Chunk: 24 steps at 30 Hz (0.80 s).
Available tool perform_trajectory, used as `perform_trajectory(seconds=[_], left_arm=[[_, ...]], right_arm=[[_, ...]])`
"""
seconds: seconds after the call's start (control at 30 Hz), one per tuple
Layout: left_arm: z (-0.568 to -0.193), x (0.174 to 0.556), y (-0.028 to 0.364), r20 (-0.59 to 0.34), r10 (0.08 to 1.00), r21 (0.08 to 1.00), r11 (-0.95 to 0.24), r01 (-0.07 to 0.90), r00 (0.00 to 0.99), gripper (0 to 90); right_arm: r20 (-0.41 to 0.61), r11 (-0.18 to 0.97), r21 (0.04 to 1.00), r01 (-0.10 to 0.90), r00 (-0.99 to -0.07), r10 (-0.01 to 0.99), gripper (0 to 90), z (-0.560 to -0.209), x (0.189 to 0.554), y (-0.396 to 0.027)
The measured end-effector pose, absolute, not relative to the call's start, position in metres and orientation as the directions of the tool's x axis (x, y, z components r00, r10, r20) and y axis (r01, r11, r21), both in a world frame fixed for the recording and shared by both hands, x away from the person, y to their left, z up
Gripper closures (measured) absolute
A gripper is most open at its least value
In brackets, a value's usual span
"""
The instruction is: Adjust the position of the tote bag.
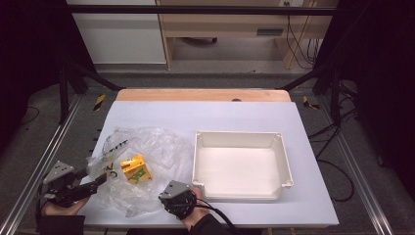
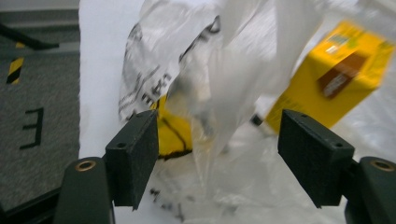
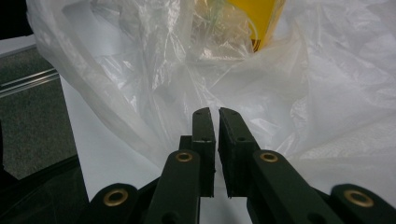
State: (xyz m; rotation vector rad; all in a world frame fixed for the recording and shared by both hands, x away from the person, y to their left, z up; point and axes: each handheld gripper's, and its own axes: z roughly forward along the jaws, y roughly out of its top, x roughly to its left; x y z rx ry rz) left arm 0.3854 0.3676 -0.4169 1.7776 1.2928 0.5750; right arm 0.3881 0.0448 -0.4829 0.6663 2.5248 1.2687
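A crumpled clear plastic bag (image 1: pixel 142 147) lies on the left part of the white table top, with a yellow box (image 1: pixel 135 169) inside it. My left gripper (image 1: pixel 102 180) is at the bag's left edge. In the left gripper view its jaws (image 2: pixel 219 123) stand wide open, a hanging fold of the bag (image 2: pixel 233 70) sits loose between them, and the yellow box (image 2: pixel 336 77) is just beyond. My right gripper (image 1: pixel 165 198) is at the bag's near right corner. In the right gripper view it (image 3: pixel 214 112) is shut, and the bag's film (image 3: pixel 289 107) gathers at its tips.
An empty white plastic bin (image 1: pixel 288 166) stands to the right of the bag, close to my right hand. The table's front edge runs just under both hands, and a metal rail (image 1: pixel 29 181) borders the left side.
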Motion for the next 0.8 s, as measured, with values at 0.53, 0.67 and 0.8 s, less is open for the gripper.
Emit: perform_trajectory(seconds=[0.53,0.67,0.8], left_arm=[[-0.353,0.384,0.326,-0.064,0.871,0.917,-0.141,0.373,0.487,27.8],[-0.343,0.394,0.322,-0.076,0.865,0.918,-0.133,0.374,0.496,28.5],[-0.343,0.414,0.315,-0.078,0.863,0.899,-0.156,0.409,0.499,29.7]], right_arm=[[0.012,0.420,0.873,0.249,-0.870,0.493,80.3,-0.455,0.386,0.046],[0.009,0.417,0.876,0.243,-0.872,0.489,80.2,-0.453,0.386,0.047],[0.012,0.423,0.871,0.250,-0.872,0.490,79.5,-0.455,0.386,0.047]])
